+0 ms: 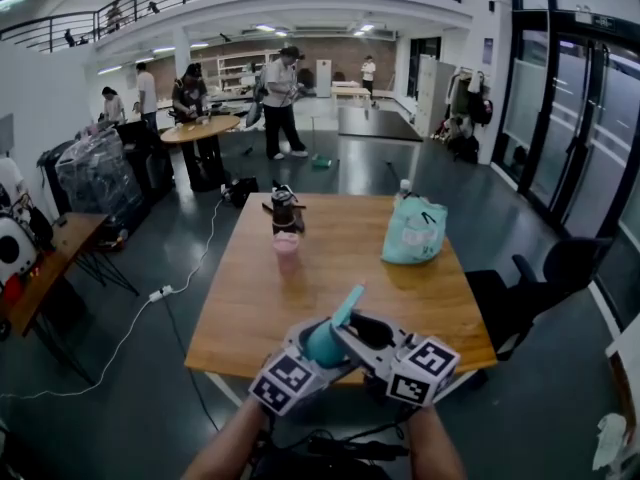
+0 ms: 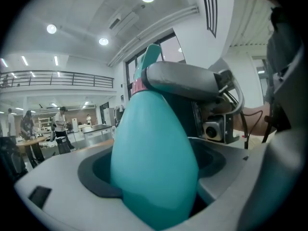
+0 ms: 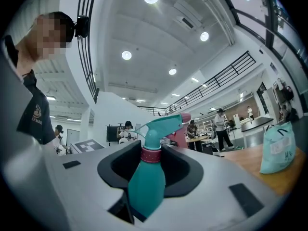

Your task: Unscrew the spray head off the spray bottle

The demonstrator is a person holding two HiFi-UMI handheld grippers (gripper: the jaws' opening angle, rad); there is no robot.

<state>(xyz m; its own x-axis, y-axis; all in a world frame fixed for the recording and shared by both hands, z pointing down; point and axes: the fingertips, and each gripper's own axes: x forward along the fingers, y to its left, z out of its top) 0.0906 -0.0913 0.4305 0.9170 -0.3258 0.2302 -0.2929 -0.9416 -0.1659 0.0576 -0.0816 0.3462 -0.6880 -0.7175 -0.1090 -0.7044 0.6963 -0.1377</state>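
I hold a teal spray bottle [image 1: 324, 345] in the air over the near edge of the wooden table [image 1: 330, 278], with its spray head [image 1: 349, 304] pointing up and away. My left gripper [image 1: 312, 358] is shut on the bottle's fat body [image 2: 154, 162], which fills the hollow between its jaws. My right gripper [image 1: 352, 334] comes in from the right at neck height. Its jaws stand open around the pink collar [image 3: 150, 154] without pressing on it. Above the collar rises the teal spray head [image 3: 163, 124] with a pink nozzle tip. The bottle's base is hidden.
On the table stand a pink cup [image 1: 286, 250], a dark bottle-like object [image 1: 285, 210] behind it and a teal bag [image 1: 415, 231] at the right. A black chair [image 1: 545, 283] sits to the table's right. Several people stand at the back; a cable [image 1: 160, 293] crosses the floor.
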